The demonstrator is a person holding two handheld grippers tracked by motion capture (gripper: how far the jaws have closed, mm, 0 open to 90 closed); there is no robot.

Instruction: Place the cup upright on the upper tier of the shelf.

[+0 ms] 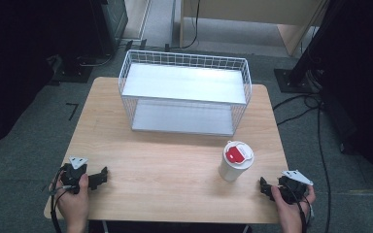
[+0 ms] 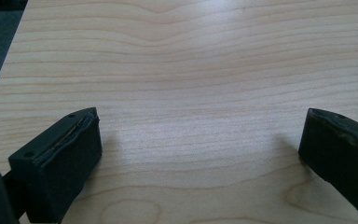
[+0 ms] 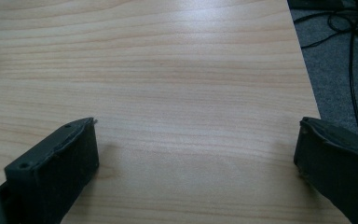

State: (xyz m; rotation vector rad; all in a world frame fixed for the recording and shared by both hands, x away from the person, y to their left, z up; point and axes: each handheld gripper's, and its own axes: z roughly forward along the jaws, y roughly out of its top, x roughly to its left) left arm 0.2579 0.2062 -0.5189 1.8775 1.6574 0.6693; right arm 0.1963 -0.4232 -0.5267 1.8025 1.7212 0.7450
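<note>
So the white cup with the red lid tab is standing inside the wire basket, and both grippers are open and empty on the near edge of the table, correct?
Not quite. In the high view the cup stands on the table in front of the wire basket, not inside it. The rest holds: the left gripper and right gripper are open and empty at the near edge.

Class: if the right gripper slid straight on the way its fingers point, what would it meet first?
Probably nothing: the right gripper faces bare table. The cup sits off its line, though depth is uncertain.
</note>
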